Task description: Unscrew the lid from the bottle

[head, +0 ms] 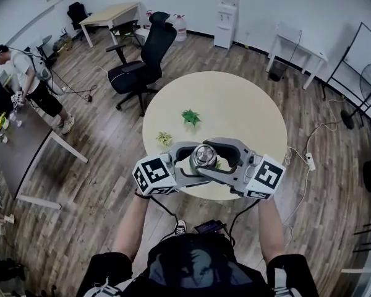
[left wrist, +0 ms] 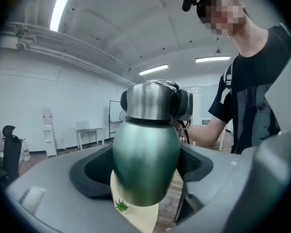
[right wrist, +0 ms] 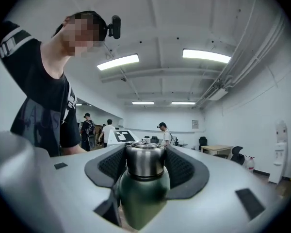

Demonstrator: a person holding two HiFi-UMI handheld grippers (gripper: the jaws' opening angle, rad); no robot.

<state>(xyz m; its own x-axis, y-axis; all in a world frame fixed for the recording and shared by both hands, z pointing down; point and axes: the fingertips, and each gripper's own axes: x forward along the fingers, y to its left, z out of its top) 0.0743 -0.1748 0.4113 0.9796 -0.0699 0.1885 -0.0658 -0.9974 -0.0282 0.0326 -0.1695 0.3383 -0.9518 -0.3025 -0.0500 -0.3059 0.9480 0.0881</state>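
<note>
Reporting on the grip: the green bottle (left wrist: 144, 159) stands on nothing. I hold it upright in the air, over the near edge of the round table (head: 247, 104). My left hand-held gripper (head: 191, 164) is closed on the green body, a pad against each side. My right hand-held gripper (head: 217, 159) comes in from the opposite side and is clamped round the steel lid (right wrist: 144, 160), its dark pads close against the lid's wall.

Noted. Which step is in hand?

By my judgement, the very start of the unscrewing. The lid sits fully down on the neck, and the dark ring under it shows no gap, so nothing proves a turn yet.

What does the next move call for?

My left must keep the body from turning while my right twists the lid about the bottle's own axis, in the loosening direction and without tilting it. The lid's wall is smooth metal, so I rate slipping as the chief risk and firm pressure is needed. I expect to let go and take a fresh grip more than once.

Any brand, label or writing?

None legible. Bottle and lid both look plain. The marker cubes (head: 154, 174) on my hand-held grippers bear black-and-white square patterns only, no letters.
</note>
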